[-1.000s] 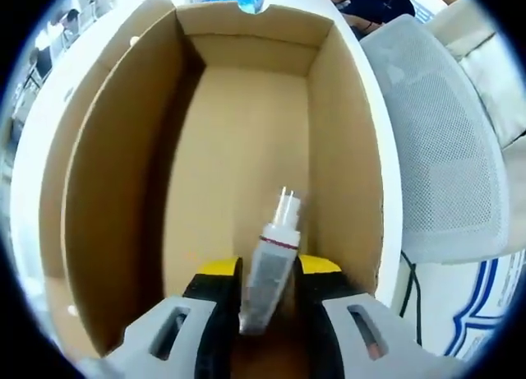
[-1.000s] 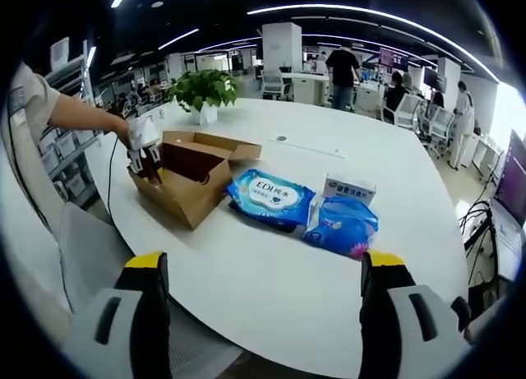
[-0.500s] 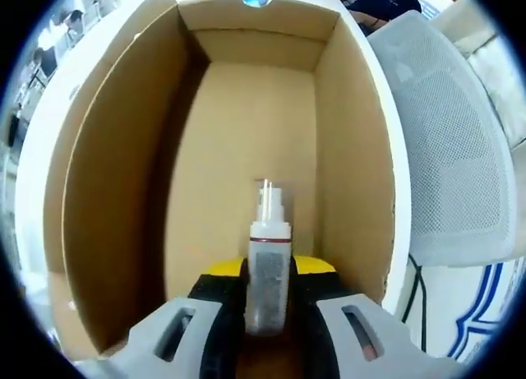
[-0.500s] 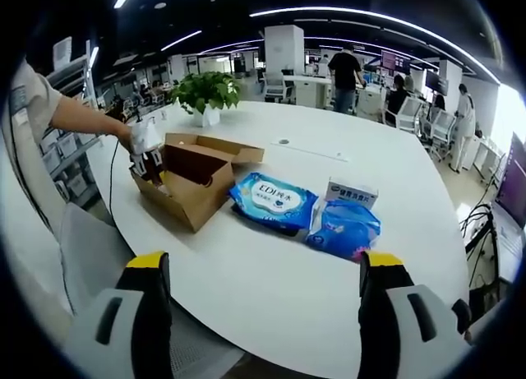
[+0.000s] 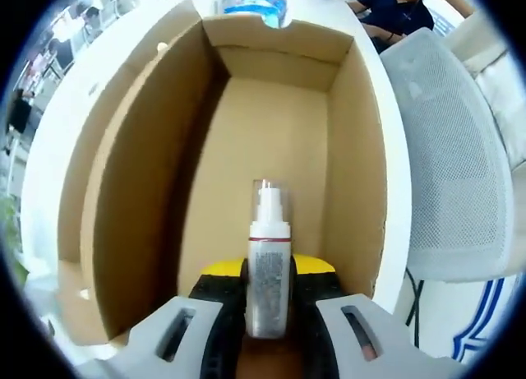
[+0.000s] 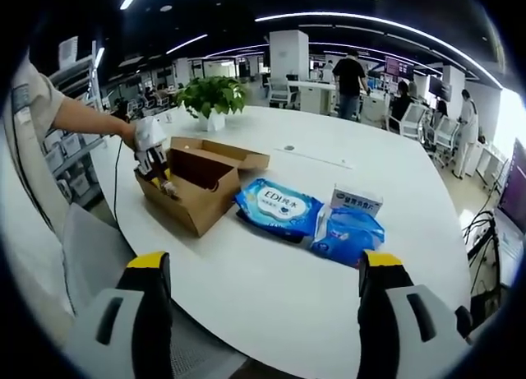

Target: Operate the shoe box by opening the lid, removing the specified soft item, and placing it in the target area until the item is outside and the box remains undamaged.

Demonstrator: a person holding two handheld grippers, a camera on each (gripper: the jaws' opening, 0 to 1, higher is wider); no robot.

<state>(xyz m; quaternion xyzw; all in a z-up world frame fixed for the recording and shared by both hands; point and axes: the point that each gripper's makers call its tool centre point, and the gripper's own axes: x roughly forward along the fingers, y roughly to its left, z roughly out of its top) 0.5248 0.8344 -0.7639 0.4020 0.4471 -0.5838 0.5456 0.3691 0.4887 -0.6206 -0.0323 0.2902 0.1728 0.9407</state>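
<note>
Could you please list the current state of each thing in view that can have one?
Shoe box: open, upright on the table.
Small bottle: clamped in the left claw, over the box's inside.
Left claw: shut on the bottle.
Right claw: open, empty.
Blue wipes pack: lying flat beside the box.

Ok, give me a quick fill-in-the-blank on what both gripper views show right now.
1. The left gripper is shut on a small ____ with a pump top.
2. The cardboard box stands with its lid ____.
3. The right gripper has its jaws ____, holding nothing.
4. The blue wipes packs lie on the white ____.

Missing words: bottle; open; open; table
</note>
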